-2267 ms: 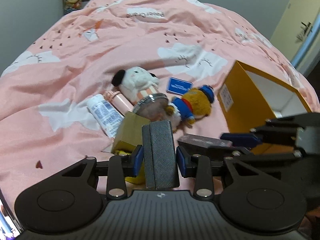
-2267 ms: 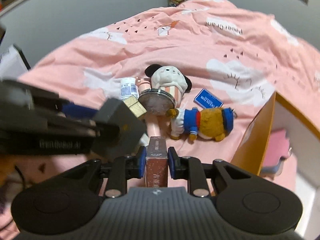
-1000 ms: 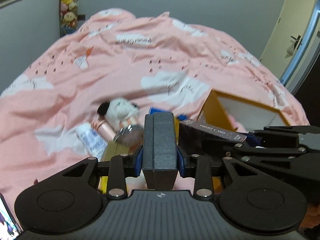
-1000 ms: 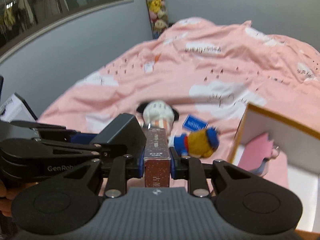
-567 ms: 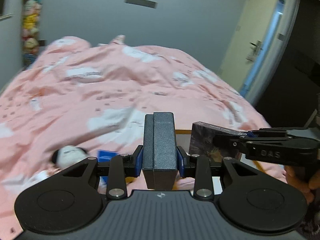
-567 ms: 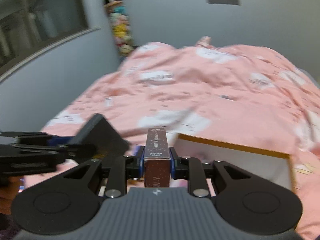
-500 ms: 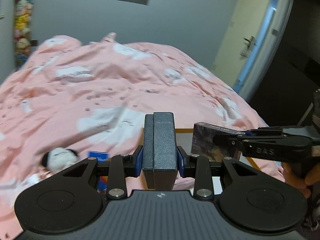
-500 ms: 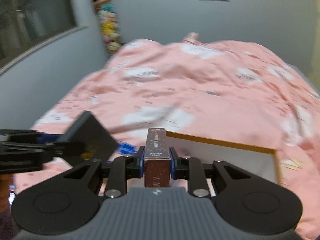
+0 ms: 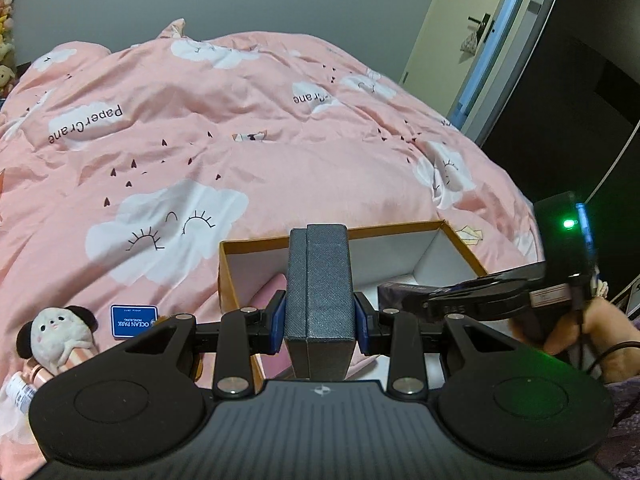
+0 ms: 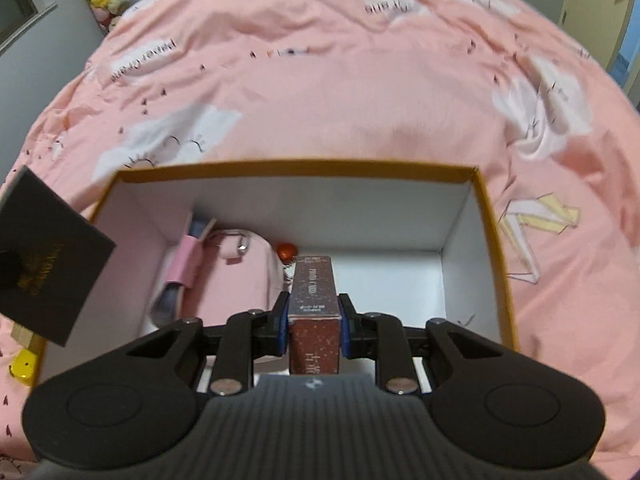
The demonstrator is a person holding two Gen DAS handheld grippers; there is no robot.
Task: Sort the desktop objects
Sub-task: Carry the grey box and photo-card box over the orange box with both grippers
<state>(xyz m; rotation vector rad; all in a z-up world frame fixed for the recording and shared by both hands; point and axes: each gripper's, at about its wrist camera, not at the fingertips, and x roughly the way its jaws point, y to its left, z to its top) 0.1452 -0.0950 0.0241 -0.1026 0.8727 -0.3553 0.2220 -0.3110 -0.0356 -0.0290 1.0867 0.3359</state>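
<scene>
The left gripper is clamped on a dark grey textured box, its blue pads pressing both long sides so the box stands on end between the fingers. It hangs over the near left corner of an open orange cardboard box with a white interior, which sits on a pink duvet printed with clouds.

The right gripper grips a narrow reddish-brown glittery card box, held lengthwise along the fingers and poised above the middle of the orange box. Inside the box, to the left, lie a pink pouch and a small red charm.

In the left wrist view the right gripper reaches in from the right over the box, held by a hand.

Left of the box on the duvet lie a blue Ocean Park card, a white plush with black ears and a white tube.
</scene>
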